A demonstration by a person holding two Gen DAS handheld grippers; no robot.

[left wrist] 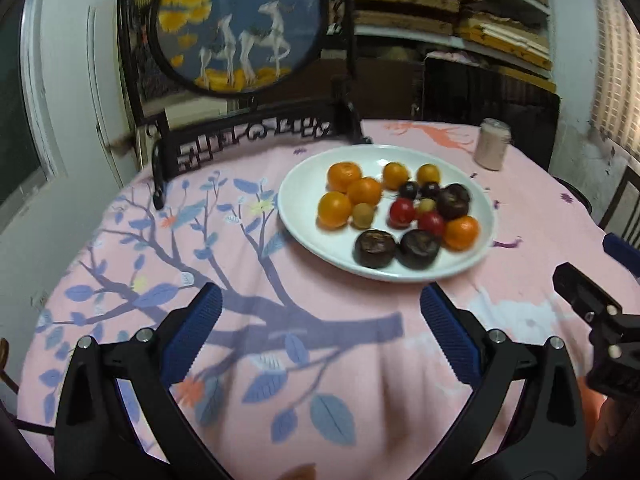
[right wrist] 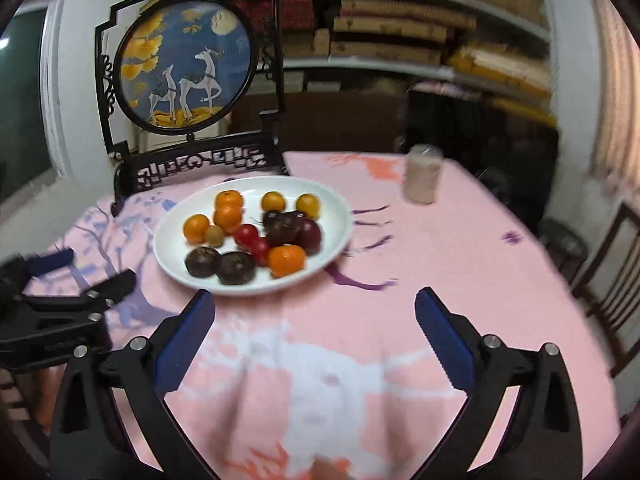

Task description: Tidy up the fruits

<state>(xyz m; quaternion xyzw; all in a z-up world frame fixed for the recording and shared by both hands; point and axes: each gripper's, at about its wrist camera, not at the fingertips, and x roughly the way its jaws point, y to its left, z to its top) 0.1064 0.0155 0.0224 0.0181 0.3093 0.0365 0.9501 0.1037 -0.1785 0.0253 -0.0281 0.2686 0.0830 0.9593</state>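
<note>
Nearest, the left gripper (left wrist: 320, 316) and the right gripper (right wrist: 314, 320) both hung above the pink tablecloth (left wrist: 340, 344) with their blue-padded jaws spread wide and nothing between them. Beyond them the white plate (left wrist: 304, 184) sat at about one o'clock in the left wrist view and eleven o'clock in the right, holding the fruits: oranges (left wrist: 344, 176) toward its far side, dark round fruits (left wrist: 375, 248) at its near edge, red ones (left wrist: 402, 212) between. Farther back, a pale jar (right wrist: 424, 178) stood at one o'clock and a framed deer screen (right wrist: 186, 68) at eleven.
</note>
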